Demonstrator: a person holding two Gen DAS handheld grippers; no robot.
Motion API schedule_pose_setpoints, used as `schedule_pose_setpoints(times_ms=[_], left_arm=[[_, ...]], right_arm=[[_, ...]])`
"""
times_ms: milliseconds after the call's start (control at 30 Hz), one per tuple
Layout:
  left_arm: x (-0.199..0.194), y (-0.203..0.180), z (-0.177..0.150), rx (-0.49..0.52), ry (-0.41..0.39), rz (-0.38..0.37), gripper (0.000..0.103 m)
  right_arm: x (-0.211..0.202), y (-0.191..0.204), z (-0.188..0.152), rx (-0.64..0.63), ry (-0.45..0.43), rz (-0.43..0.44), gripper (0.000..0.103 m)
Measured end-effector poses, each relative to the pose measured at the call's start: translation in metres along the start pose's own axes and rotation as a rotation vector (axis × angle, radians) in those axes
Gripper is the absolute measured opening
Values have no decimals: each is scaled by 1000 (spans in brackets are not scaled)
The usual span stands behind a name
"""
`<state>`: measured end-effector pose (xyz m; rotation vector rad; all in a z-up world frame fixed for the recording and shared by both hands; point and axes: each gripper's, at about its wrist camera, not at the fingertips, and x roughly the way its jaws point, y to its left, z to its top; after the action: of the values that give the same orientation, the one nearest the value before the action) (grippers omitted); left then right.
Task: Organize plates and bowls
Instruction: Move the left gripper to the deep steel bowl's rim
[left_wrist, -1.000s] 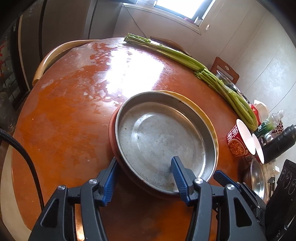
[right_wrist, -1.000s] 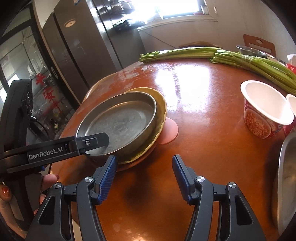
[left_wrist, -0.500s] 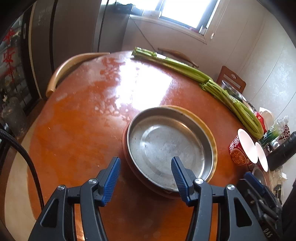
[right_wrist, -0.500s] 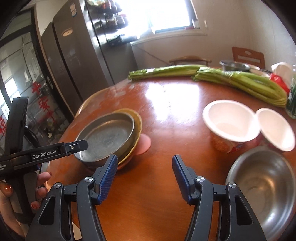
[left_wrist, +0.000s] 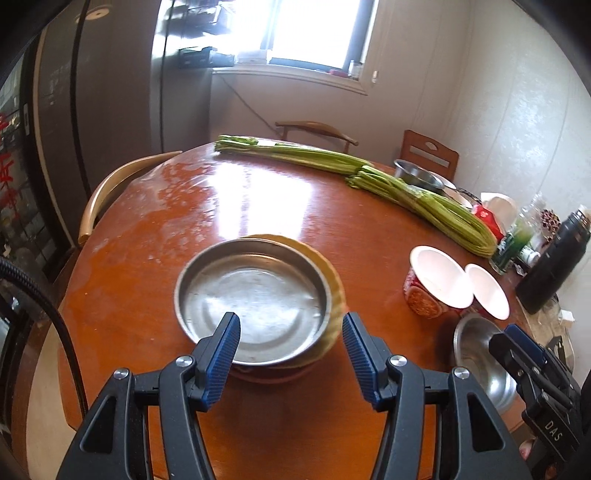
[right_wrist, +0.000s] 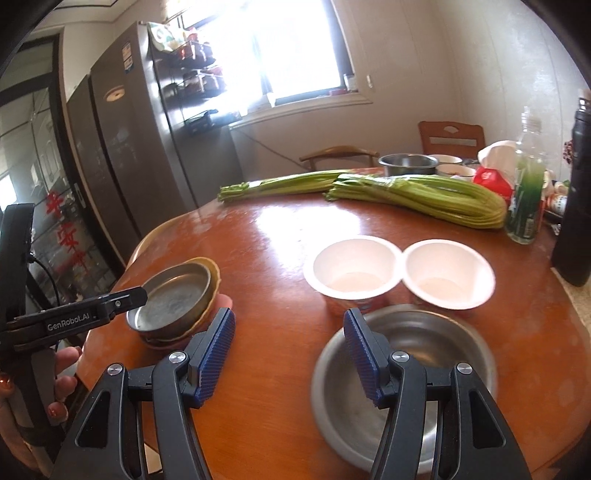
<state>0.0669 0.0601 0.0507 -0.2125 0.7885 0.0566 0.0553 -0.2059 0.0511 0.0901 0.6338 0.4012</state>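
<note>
A steel plate lies on top of a yellow plate, with a reddish plate beneath them. My left gripper hangs open just short of this stack, nothing between its fingers. In the right wrist view the same stack is at the left, with a finger of the left gripper over its near rim. My right gripper is open and empty above the table. A steel bowl stands just to its right, and its right finger overlaps the bowl's left rim.
Two white paper bowls stand behind the steel bowl. Celery bundles lie across the far side of the round wooden table. A green bottle, a black flask and small pots crowd the right edge. Chairs ring the table.
Both grippers have drawn back and risen from the plate stack. The right one has swung to the right, so the steel bowl and both paper bowls now show ahead of it.
</note>
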Motion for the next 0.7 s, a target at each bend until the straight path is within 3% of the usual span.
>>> schedule_pose_setpoints(times_ms=[400,700], left_arm=[[-7,-67,-2,100,-6,-90,57],[15,-120,-9,177,49,-168,57]], right_arm=[[-40,-50,-9,63,-60,-121,63],[-42,-80,-21,82,-12,-186,63]])
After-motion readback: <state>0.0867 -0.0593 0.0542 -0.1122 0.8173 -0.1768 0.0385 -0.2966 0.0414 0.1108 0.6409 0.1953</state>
